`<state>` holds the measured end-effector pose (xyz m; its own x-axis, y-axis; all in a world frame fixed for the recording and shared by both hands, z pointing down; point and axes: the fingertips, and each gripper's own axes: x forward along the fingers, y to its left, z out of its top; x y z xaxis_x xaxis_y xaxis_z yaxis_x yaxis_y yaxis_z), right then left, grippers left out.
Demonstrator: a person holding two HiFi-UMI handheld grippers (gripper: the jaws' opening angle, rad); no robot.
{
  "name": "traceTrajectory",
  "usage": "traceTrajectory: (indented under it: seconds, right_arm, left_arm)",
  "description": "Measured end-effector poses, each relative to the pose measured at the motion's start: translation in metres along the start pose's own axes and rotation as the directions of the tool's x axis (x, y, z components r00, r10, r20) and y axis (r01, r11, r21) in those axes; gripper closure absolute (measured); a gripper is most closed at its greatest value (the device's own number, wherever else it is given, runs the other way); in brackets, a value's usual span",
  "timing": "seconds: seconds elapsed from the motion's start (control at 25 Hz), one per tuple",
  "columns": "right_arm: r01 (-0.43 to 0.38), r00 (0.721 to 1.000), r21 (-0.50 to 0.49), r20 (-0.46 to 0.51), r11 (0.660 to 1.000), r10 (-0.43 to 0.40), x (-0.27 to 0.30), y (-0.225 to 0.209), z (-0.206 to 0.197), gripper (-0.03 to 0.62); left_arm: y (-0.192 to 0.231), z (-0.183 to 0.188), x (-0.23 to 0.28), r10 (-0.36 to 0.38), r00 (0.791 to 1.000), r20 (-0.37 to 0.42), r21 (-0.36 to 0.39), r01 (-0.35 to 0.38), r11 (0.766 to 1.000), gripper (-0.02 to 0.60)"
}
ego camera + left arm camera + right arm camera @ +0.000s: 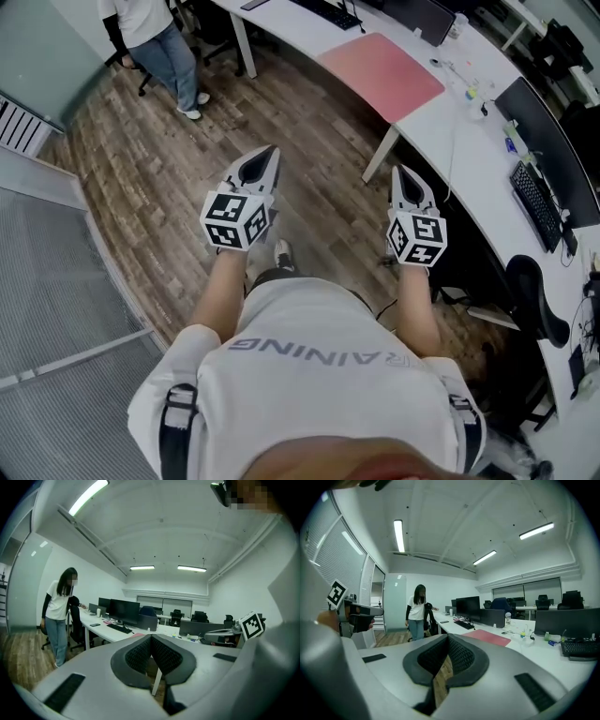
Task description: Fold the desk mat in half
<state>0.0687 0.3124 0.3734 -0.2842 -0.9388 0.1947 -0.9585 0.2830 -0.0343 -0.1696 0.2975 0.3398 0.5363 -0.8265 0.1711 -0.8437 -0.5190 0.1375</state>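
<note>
Office floor [159,178], white desk [457,141] w/ pink desk mat [382,75] ahead of us.
We hold left gripper [266,153] & right gripper [406,174] pressed together, empty; bystander [155,37] cut off at top.

Upper centre of the head view: a pink-red desk mat [380,75] is shown on a white desk [459,141]. The floor [150,178] is patterned in brown wood-grain planks. At lower left a grey, finely ribbed surface [56,309] is seen. The left gripper [271,150] and right gripper [404,170] are rendered pale grey, with black dimpled pads [139,657]. Each bears a cube [234,220] of black-and-white square markers. A black keyboard [536,202] is marked at right. The person [155,37] at upper left is dressed in a white top and blue jeans.
</note>
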Motion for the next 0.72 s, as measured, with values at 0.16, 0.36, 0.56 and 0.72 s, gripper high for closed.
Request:
traceTrajectory:
  seconds: [0.16, 0.36, 0.56, 0.72]
  right_arm:
    - [0.019, 1.0, 0.0, -0.019, 1.0, -0.019, 0.048, 0.005, 0.011, 0.571]
    - [0.025, 0.998, -0.015, -0.05, 1.0, -0.026, 0.115, 0.02, 0.015, 0.571]
    - [0.056, 0.996, -0.01, -0.07, 0.998, -0.057, 0.177, 0.033, 0.01, 0.571]
    - [0.076, 0.994, 0.011, -0.081, 0.997, -0.075, 0.212, 0.036, 0.007, 0.571]
  left_arm:
    - [0.04, 0.012, 0.033, -0.037, 0.999, -0.008, -0.004, 0.037, 0.999, 0.552]
    - [0.108, 0.017, 0.068, -0.041, 0.999, -0.014, -0.037, 0.04, 0.998, 0.552]
    - [0.169, 0.011, 0.098, -0.062, 0.998, -0.032, -0.055, 0.06, 0.997, 0.552]
    - [0.206, 0.007, 0.115, -0.062, 0.997, -0.053, -0.073, 0.058, 0.996, 0.552]
